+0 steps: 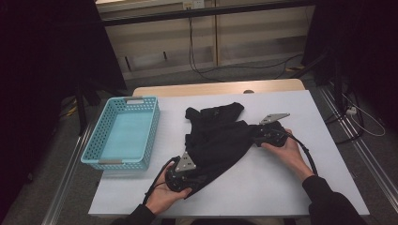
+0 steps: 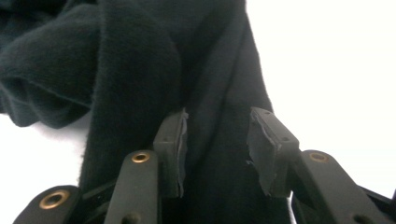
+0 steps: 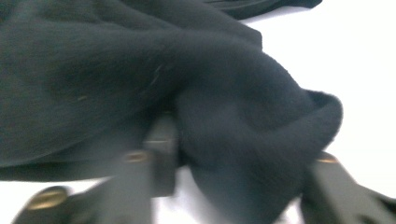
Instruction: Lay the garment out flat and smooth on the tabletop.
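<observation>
Both grippers' fingers part-open, black cloth (image 1: 219, 136) bunched between each pair.

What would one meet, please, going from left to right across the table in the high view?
Blue basket → left gripper → black cloth → right gripper.
</observation>
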Demonstrator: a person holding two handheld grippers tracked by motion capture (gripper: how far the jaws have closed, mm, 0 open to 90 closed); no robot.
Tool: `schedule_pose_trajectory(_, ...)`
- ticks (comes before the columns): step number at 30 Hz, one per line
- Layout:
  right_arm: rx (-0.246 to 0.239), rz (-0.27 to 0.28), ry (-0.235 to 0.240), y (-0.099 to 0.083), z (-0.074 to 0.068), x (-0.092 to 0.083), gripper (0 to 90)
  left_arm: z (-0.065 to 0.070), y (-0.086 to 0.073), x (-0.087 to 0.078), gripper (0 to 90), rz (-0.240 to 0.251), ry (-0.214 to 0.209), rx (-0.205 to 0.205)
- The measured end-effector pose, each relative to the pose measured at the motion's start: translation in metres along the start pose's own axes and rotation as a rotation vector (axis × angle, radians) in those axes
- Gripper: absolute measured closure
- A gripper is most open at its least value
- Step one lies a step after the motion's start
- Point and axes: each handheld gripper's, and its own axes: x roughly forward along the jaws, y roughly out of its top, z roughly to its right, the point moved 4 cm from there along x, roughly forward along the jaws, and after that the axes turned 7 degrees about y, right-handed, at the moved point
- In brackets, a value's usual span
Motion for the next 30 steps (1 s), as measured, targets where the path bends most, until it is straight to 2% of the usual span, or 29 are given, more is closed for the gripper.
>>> schedule_pose_trajectory(1, 0.0, 0.0, 0.0, 0.0, 0.0, 0.0, 59.9, 0.0, 0.0, 0.0, 57.0, 0.0, 0.0, 0.0)
schedule_pose_trajectory(2, 0.006, -0.005, 0.013, 0.0, -0.003, -0.001, 71.0, 0.004, -0.001, -0.002, 56.9, 0.006, -0.004, 0.002)
schedule_pose_trajectory(4, -0.004, -0.02, 0.008, 0.0, -0.006, -0.003, 75.1, 0.006, -0.003, -0.003, 56.9, -0.011, -0.001, 0.021)
schedule_pose_trajectory(8, -0.012, -0.036, 0.012, -0.004, -0.01, -0.009, 76.9, 0.009, -0.005, -0.001, 56.5, -0.006, 0.003, 0.034)
schedule_pose_trajectory(10, -0.015, -0.046, 0.027, -0.01, -0.015, -0.017, 77.2, 0.01, -0.005, -0.001, 54.3, -0.008, -0.014, 0.051)
schedule_pose_trajectory(12, -0.021, -0.048, 0.044, -0.018, -0.023, -0.028, 77.4, 0.011, -0.005, -0.001, 51.2, -0.007, -0.02, 0.047)
schedule_pose_trajectory(14, -0.024, -0.048, 0.047, -0.02, -0.024, -0.031, 77.4, 0.012, -0.005, -0.001, 50.0, -0.009, -0.025, 0.045)
schedule_pose_trajectory(15, -0.031, -0.049, 0.052, -0.024, -0.028, -0.036, 77.4, 0.012, -0.006, -0.001, 52.2, -0.018, -0.036, 0.051)
schedule_pose_trajectory(16, -0.032, -0.045, 0.06, -0.03, -0.032, -0.043, 77.4, 0.013, -0.006, -0.001, 63.2, -0.021, -0.054, 0.038)
schedule_pose_trajectory(17, -0.032, -0.045, 0.06, -0.03, -0.032, -0.043, 77.4, 0.013, -0.006, -0.001, 66.3, -0.021, -0.054, 0.038)
schedule_pose_trajectory(18, -0.029, -0.041, 0.066, -0.035, -0.035, -0.049, 77.3, 0.015, -0.005, -0.002, 77.8, -0.024, -0.066, 0.03)
schedule_pose_trajectory(19, -0.029, -0.041, 0.066, -0.035, -0.035, -0.049, 77.3, 0.015, -0.005, -0.002, 77.8, -0.03, -0.064, 0.029)
schedule_pose_trajectory(20, -0.032, -0.036, 0.07, -0.039, -0.038, -0.056, 77.3, 0.013, -0.005, -0.004, 87.7, -0.042, -0.06, 0.03)
schedule_pose_trajectory(23, -0.031, -0.028, 0.073, -0.042, -0.041, -0.063, 77.3, 0.012, -0.006, -0.006, 89.7, -0.045, -0.062, 0.021)
schedule_pose_trajectory(25, -0.024, -0.017, 0.086, -0.046, -0.045, -0.069, 77.3, 0.01, -0.009, -0.011, 89.8, -0.049, -0.072, 0.004)
schedule_pose_trajectory(27, -0.026, -0.013, 0.093, -0.049, -0.049, -0.075, 77.3, 0.008, -0.011, -0.018, 89.9, -0.048, -0.071, 0.004)
schedule_pose_trajectory(30, -0.029, -0.007, 0.104, -0.058, -0.061, -0.086, 77.0, 0.005, -0.014, -0.032, 89.9, -0.021, -0.072, -0.003)
